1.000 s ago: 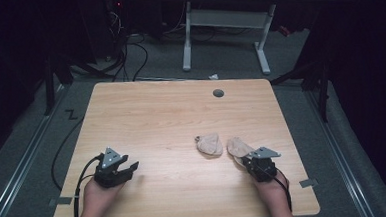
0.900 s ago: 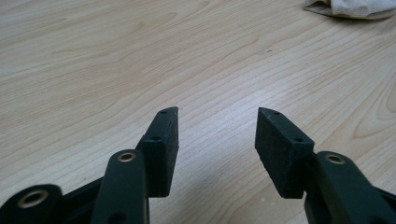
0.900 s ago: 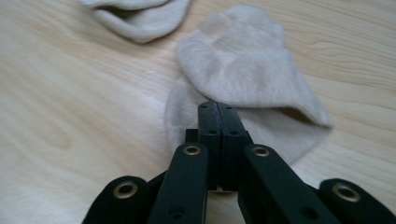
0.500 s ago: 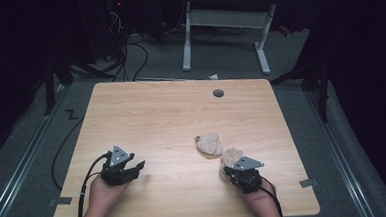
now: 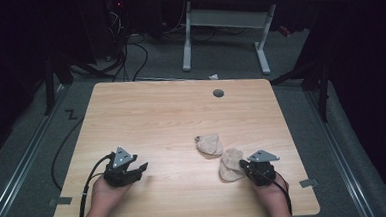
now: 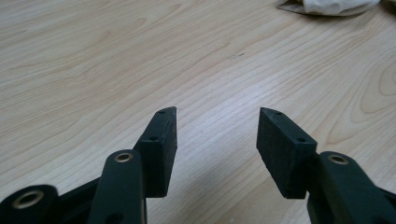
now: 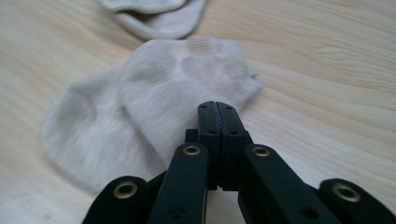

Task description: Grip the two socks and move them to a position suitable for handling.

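Two beige socks on the wooden table (image 5: pixel 171 114), right of centre. The near sock (image 5: pixel 230 164) lies just in front of the right gripper (image 5: pixel 244 167); the far sock (image 5: pixel 210 144) sits just beyond it, and from above the two seem to meet at one corner (can't tell if they overlap or only touch). In the right gripper view the jaws are pressed together with no gap, tips over the near sock (image 7: pixel 149 116). Whether fabric is pinched between them is hidden by the jaws themselves, so the grip on the sock can't be confirmed. The far sock (image 7: pixel 156 16) is cut off by the top edge there, cuff only.

Left gripper (image 5: pixel 143 167) rests near the front left of the table, well apart from both socks, jaws spread wide over bare wood with nothing between them (image 6: pixel 217 135). In that view a strip of sock (image 6: pixel 327 6) shows at the top right, cropped, can't tell which one.

Both hands enter from the bottom edge, forearms cut off. Small grey disc (image 5: pixel 218 93) near the table's far edge. Room beyond is dark, mostly unreadable.
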{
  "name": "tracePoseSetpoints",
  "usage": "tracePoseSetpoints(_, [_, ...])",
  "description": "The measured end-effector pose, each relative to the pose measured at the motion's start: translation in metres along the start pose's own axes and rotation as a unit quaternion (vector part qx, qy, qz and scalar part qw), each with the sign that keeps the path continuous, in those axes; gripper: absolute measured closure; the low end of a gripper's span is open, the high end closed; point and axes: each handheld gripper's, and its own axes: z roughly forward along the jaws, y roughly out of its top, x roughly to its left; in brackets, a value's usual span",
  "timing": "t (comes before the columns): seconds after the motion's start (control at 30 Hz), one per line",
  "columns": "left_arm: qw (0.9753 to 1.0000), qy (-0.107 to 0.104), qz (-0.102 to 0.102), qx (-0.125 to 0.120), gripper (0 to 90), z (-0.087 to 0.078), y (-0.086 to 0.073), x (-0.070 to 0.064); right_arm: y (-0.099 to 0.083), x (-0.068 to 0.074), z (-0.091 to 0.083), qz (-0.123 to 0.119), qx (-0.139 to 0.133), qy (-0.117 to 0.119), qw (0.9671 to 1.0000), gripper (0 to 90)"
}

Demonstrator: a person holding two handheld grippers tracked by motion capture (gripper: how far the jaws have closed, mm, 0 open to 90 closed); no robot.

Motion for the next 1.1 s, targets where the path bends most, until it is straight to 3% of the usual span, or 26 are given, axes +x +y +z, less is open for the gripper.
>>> tracePoseSetpoints(0.17, [0.9999,-0.015,0.004,-0.002,48.0,0.001,0.003,-0.013,0.001,0.017,0.002,-0.032,0.006,0.019,0.9993,90.0])
tracePoseSetpoints(0.33, [0.9989,-0.045,0.015,-0.003,48.3,0.006,0.006,-0.032,0.007,0.046,0.005,-0.081,0.004,0.055,0.9952,90.0])
tracePoseSetpoints(0.5, [0.9965,-0.066,0.051,0.001,48.6,0.012,0.011,-0.061,0.011,0.067,0.007,-0.109,0.002,0.083,0.9906,90.0])
tracePoseSetpoints(0.63, [0.9955,-0.085,0.041,-0.008,50.3,0.014,0.014,-0.069,0.013,0.078,0.009,-0.116,-0.001,0.102,0.988,90.0])
tracePoseSetpoints(0.73, [0.9934,-0.111,0.028,-0.013,54.1,0.019,0.018,-0.077,0.016,0.086,0.011,-0.122,-0.002,0.114,0.9859,90.0])
tracePoseSetpoints(0.8, [0.9912,-0.128,0.03,-0.017,63.0,0.023,0.022,-0.085,0.018,0.097,0.012,-0.137,-0.005,0.127,0.9824,90.0])
tracePoseSetpoints(0.83, [0.9909,-0.129,0.031,-0.019,63.0,0.025,0.024,-0.087,0.018,0.097,0.012,-0.137,-0.005,0.127,0.9824,90.0])
tracePoseSetpoints(0.9, [0.9894,-0.141,0.035,-0.014,72.3,0.031,0.028,-0.093,0.019,0.102,0.012,-0.143,-0.003,0.13,0.9812,90.0])
tracePoseSetpoints(0.93, [0.989,-0.139,0.05,-0.002,77.5,0.039,0.028,-0.1,0.019,0.106,0.012,-0.15,-0.005,0.132,0.9799,90.0])
tracePoseSetpoints(0.97, [0.989,-0.139,0.05,-0.002,79.2,0.039,0.028,-0.1,0.019,0.107,0.012,-0.153,-0.005,0.131,0.9795,90.0])
tracePoseSetpoints(1.03, [0.9885,-0.133,0.069,0.02,80.7,0.047,0.025,-0.104,0.018,0.107,0.012,-0.152,-0.006,0.131,0.9797,90.0])
tracePoseSetpoints(1.1, [0.9882,-0.129,0.075,0.035,83.7,0.051,0.023,-0.105,0.017,0.106,0.011,-0.145,-0.005,0.134,0.9804,90.0])
